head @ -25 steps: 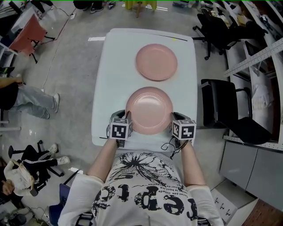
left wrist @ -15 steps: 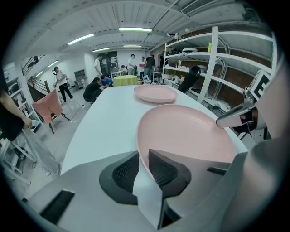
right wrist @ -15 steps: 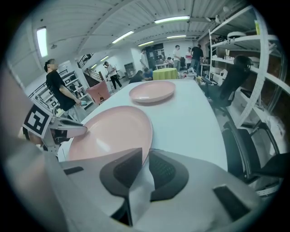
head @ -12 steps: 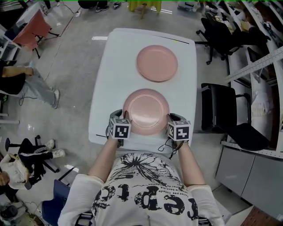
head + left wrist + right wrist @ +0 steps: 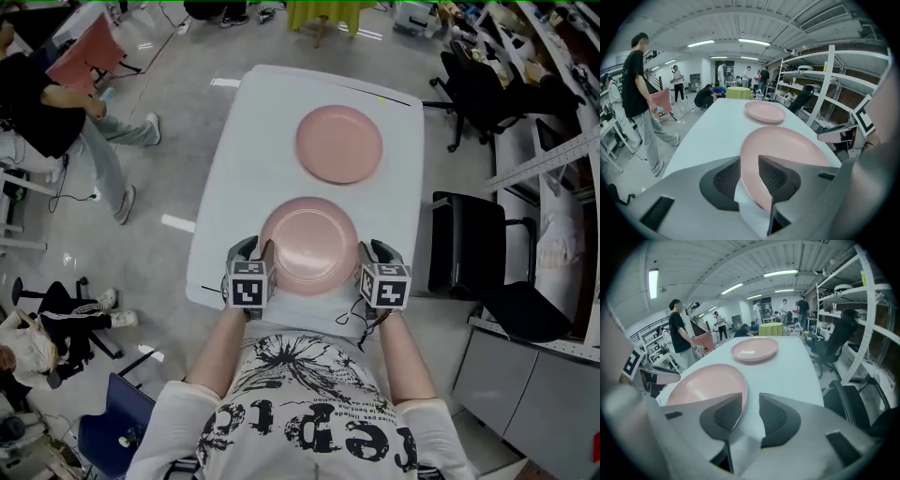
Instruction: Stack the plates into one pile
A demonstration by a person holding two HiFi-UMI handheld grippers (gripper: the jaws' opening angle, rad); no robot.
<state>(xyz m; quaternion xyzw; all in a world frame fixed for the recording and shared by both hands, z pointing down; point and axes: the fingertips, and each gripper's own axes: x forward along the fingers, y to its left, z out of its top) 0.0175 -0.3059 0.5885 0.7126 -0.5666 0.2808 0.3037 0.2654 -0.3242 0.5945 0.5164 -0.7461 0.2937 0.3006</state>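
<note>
Two pink plates lie on the white table [image 5: 246, 169]. The far plate [image 5: 339, 143] sits toward the back. The near plate [image 5: 307, 242] is at the front edge, between my two grippers. My left gripper [image 5: 258, 251] straddles its left rim [image 5: 749, 187], one jaw over the plate and one outside it. My right gripper [image 5: 367, 253] straddles the right rim [image 5: 740, 394], and bare table shows between the rim and the outer pad [image 5: 776, 418]. Both pairs of jaws have just been opening with the rim still between them, and neither presses on it.
A black office chair [image 5: 473, 248] stands right of the table, with shelving [image 5: 872, 310] beyond it. A person in black [image 5: 56, 103] walks on the floor at the left, and another sits lower left [image 5: 56, 328]. A yellow-covered table [image 5: 769, 328] stands far behind.
Both grippers' jaws have spread wider around the near plate's rim and lifted slightly. The person in black has walked closer on the left.
</note>
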